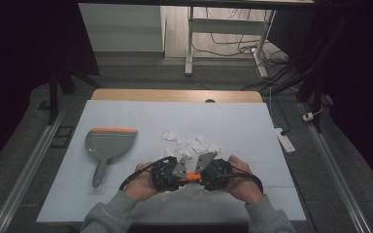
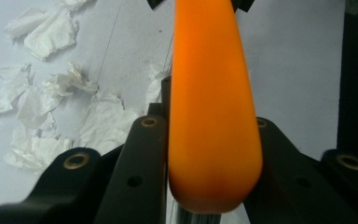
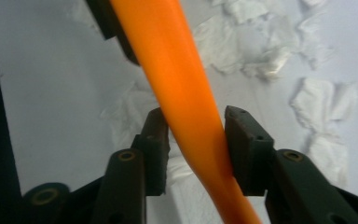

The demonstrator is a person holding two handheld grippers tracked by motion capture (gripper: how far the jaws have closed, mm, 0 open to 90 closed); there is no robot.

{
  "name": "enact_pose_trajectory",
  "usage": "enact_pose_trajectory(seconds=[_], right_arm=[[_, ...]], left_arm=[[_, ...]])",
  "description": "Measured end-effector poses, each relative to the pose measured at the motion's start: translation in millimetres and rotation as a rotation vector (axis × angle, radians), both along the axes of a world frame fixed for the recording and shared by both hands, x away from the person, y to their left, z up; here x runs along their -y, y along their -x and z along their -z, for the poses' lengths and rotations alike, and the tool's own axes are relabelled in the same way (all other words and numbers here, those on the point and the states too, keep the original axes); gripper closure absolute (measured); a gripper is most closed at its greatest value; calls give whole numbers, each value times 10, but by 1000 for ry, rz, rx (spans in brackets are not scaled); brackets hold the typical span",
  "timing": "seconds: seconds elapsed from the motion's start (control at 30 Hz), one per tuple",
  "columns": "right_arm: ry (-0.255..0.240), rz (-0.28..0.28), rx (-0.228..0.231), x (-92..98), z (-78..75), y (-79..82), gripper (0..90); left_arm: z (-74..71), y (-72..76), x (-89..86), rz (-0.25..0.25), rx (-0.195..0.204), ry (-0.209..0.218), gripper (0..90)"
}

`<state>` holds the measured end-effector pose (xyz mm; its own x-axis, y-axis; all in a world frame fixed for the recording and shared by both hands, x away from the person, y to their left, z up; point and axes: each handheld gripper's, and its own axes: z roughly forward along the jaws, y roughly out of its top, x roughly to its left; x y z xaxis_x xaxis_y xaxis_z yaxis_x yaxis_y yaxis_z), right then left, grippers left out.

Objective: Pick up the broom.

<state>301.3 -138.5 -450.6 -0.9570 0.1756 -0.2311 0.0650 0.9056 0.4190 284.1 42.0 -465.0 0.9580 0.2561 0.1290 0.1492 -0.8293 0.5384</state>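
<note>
Both grippers meet at the near middle of the bench (image 1: 233, 121). The left gripper (image 1: 167, 174) and right gripper (image 1: 212, 174) each clamp their jaws on the orange handle (image 1: 193, 176), above paper scraps (image 1: 189, 143).

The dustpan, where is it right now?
In the high view the grey dustpan lies on the left side of the table, left of the torn paper scraps, well apart from both hands.

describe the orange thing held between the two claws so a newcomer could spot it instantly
Start at the white table, then the person's two hands at its near edge. Between the left claw and right claw runs a smooth orange handle, gripped from both ends. It is glossy and tapered, unlike the crumpled white paper scraps around it or the grey dustpan at the left.
</note>
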Motion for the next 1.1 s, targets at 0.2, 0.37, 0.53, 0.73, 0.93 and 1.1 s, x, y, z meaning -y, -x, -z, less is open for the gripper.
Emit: enact_pose_trajectory(seconds=[0.2, 0.37, 0.53, 0.73, 0.93, 1.1], right_arm=[[-50, -22, 27, 73, -65, 13, 695], [-124, 14, 24, 149, -146, -24, 700], [-160, 55, 22, 230, -164, -74, 700], [-233, 117, 11, 359, -209, -149, 701], [-312, 166, 6, 517, -271, -228, 701], [-345, 212, 8, 634, -272, -315, 701]], left_arm=[[-56, -36, -144, -103, 95, 108, 606], [-125, -27, -283, -228, 177, 190, 381], [-194, -9, -419, -293, 188, 261, 337], [-242, 51, -667, -389, 188, 337, 329], [-170, 116, -930, -472, 178, 333, 328], [-105, 141, -1113, -539, 175, 320, 326]])
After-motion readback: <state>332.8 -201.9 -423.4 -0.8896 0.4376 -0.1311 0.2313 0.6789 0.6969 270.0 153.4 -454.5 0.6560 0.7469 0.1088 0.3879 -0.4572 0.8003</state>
